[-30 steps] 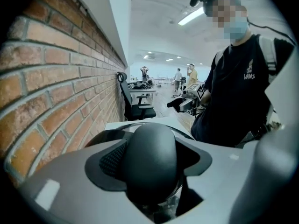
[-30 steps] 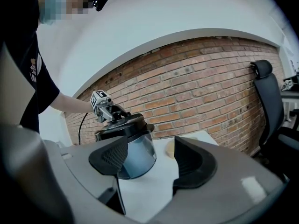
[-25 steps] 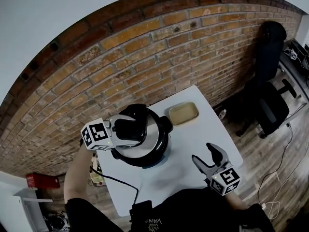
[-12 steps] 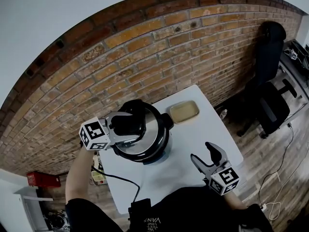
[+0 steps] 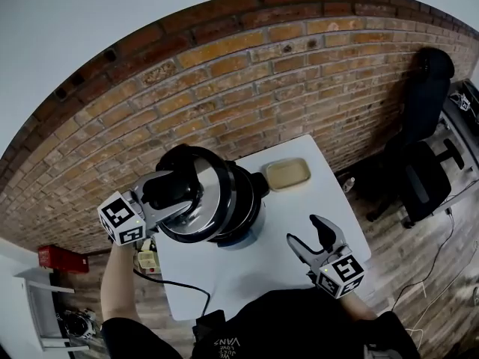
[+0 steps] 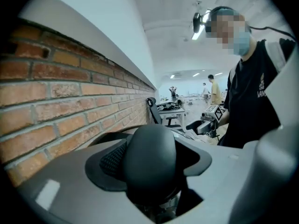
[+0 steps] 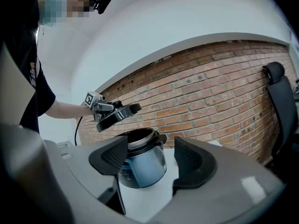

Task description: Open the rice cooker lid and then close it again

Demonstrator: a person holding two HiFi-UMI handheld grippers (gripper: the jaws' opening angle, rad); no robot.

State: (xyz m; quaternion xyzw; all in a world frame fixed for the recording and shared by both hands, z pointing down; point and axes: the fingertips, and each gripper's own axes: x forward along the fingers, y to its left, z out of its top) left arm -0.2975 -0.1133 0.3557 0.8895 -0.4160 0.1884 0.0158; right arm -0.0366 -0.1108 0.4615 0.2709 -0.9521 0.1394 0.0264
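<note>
Left gripper (image 5: 168,189) is clamped on the lid (image 5: 200,200), by its knob (image 6: 149,162) I think, holding it clear of the cooker (image 7: 140,164). Right gripper (image 5: 305,232) is open, empty.

Head view: tilted lid (image 5: 196,197) covers most of the rice cooker (image 5: 251,199); the pot mouth is unseen here and only its right flank and a sliver of base show. Left gripper view: the knob (image 6: 149,148) fills the gap of the left gripper (image 6: 154,168). One ribbed pad (image 6: 111,160) shows; the opposite pad is hidden behind the knob. Right gripper view: the cooker's lower left sits behind one jaw of the right gripper (image 7: 148,158), with panel print too blurred to read. Tray (image 5: 285,174): contents not discernible. Cable (image 5: 176,283) runs out of sight under the person's torso. Red box (image 5: 54,259): lettering too small. Far figures in the left gripper view are too small to make out.
</note>
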